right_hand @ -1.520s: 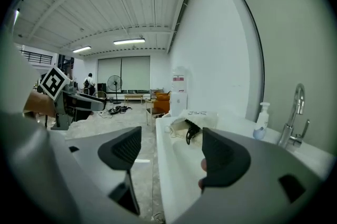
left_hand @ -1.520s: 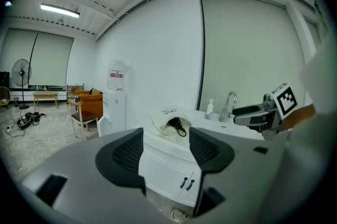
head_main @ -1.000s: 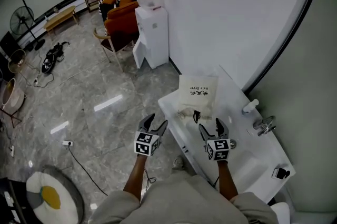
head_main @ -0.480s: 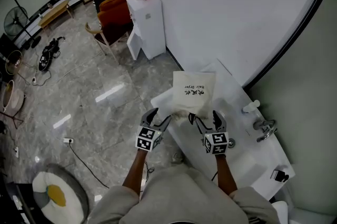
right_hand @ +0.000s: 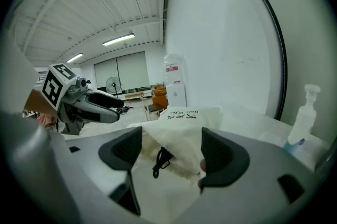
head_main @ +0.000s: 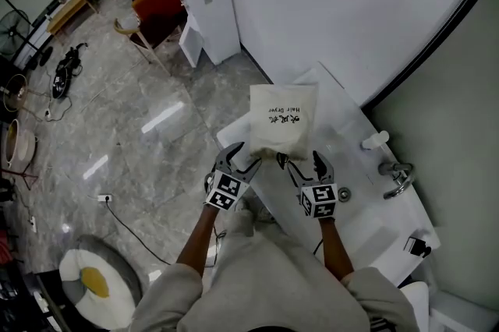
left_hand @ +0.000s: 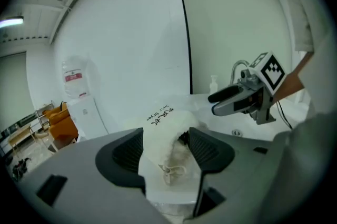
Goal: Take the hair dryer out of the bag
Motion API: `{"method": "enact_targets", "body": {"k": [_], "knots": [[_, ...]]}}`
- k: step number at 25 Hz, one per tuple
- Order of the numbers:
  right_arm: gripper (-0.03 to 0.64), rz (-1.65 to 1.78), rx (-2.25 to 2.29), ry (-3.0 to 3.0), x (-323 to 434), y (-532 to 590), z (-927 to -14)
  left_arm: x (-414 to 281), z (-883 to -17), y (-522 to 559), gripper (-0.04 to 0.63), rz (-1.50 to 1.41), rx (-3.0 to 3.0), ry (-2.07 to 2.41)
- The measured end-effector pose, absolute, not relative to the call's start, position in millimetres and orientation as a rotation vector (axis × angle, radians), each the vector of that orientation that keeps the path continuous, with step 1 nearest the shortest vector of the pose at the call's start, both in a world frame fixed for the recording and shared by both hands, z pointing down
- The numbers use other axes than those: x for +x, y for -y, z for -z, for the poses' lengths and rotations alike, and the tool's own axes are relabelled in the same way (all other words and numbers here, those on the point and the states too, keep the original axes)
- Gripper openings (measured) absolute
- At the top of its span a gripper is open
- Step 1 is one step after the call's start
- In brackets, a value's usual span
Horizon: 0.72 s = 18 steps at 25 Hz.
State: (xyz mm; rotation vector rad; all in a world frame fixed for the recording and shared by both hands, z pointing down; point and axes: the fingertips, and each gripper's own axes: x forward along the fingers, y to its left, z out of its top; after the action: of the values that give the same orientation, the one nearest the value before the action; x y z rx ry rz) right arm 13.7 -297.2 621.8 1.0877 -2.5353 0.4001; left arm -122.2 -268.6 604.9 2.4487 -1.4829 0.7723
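Both grippers have closed in on the mouth of the bag (head_main: 282, 120), which lies on the counter (head_main: 366, 237). The left gripper (head_main: 238, 161) straddles its edge, jaws apart. The right gripper (head_main: 302, 165), likewise parted, frames a black cord (right_hand: 159, 157). Nothing is gripped, and the hair dryer apparently remains inside.

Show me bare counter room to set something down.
Bare counter lies between the bag and the soap bottle, and on the near end beside the faucet. Crowded: the bag's mouth, flanked by the open left gripper and right gripper.
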Motion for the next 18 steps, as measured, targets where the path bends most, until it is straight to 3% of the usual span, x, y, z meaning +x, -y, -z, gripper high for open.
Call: {"method": "enact_targets", "body": {"k": [18], "knots": [[0.327,-0.499,1.113,2.373,-5,289,-675,-101,-669,303,0.250,-1.309,2.738,1.037]]}}
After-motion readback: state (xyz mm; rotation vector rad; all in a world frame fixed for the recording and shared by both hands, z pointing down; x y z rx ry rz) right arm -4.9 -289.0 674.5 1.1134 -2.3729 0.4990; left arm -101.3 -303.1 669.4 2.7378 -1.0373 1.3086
